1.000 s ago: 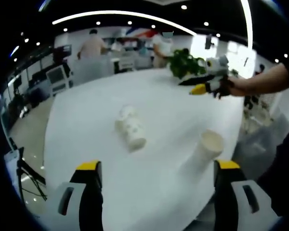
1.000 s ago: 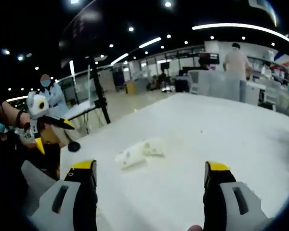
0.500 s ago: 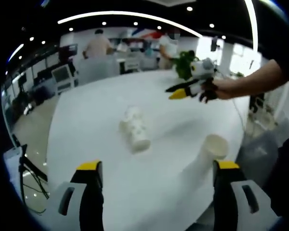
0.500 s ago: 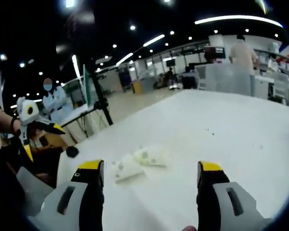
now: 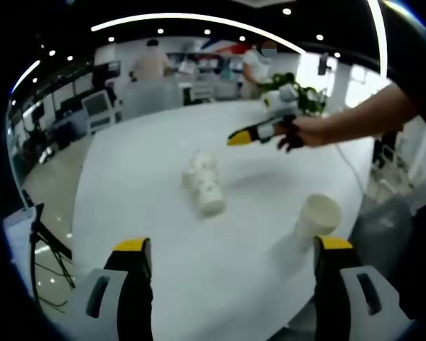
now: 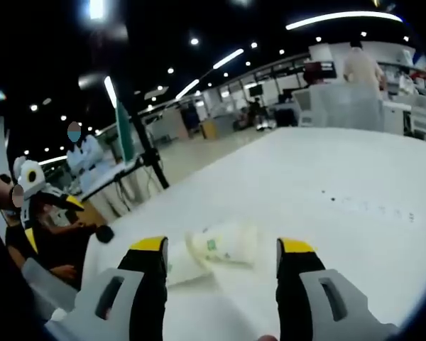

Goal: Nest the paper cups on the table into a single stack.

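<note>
— Looking along the left gripper (image 5: 227, 270), what lay on the table (image 5: 142, 177)?

— Two paper cups (image 5: 204, 187) lay on their sides, touching end to end, near the middle of the white top. A third cup (image 5: 317, 215) stood upright close to the near right edge, just ahead of the right-hand jaw. The jaws stood wide apart with nothing between them.

— And the right gripper (image 6: 220, 284)?

— Its jaws were apart too, empty, with the lying cups (image 6: 216, 247) just beyond the tips (one was partly hidden behind the left jaw). In the left gripper view it (image 5: 259, 131) hung above the far side of the table, held by a hand (image 5: 305, 133).

— Was there room around them?

— Bare white surface ran on all sides of the lying pair, and the table edge dropped away to the floor on the left. A plant (image 5: 302, 96) stood at the far rim.
</note>
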The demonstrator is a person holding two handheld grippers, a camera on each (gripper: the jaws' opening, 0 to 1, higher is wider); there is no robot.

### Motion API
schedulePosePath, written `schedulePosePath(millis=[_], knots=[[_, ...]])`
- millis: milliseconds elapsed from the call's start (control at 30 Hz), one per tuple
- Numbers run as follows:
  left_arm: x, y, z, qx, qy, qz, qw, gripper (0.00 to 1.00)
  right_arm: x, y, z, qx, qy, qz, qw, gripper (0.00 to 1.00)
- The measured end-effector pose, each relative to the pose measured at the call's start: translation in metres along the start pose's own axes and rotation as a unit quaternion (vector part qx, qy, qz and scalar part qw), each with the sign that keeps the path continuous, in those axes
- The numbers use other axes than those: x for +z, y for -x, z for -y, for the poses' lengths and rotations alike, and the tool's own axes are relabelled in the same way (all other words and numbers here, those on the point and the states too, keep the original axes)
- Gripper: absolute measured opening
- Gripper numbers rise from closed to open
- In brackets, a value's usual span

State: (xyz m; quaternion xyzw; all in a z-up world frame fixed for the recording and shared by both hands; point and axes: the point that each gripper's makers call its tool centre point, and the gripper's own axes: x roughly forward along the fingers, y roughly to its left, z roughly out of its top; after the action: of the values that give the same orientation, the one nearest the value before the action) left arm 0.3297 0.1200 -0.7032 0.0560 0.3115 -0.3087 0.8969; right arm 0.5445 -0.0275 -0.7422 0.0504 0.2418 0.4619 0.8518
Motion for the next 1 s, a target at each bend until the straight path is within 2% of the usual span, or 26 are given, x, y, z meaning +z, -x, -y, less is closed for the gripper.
schedulePosePath(millis=[133, 300, 633, 1000], knots=[[-0.002, 0.0, 0.0, 0.004, 0.004, -0.004, 1.0, 0.94, 0.0, -0.007, 0.008, 0.0, -0.033, 0.011, 0.9994, 0.5], [-0.002, 0.001, -0.001, 0.009, 0.003, -0.003, 0.9999, 0.94, -0.003, -0.018, 0.014, 0.001, -0.044, 0.01, 0.999, 0.47], [-0.002, 0.001, -0.002, 0.014, 0.004, -0.009, 0.9999, 0.94, -0.009, -0.035, 0.01, 0.027, -0.07, 0.005, 0.9972, 0.32], [-0.001, 0.005, -0.007, 0.023, 0.005, -0.008, 0.9997, 0.93, -0.015, -0.05, 0.01, 0.046, -0.107, 0.003, 0.9932, 0.25]])
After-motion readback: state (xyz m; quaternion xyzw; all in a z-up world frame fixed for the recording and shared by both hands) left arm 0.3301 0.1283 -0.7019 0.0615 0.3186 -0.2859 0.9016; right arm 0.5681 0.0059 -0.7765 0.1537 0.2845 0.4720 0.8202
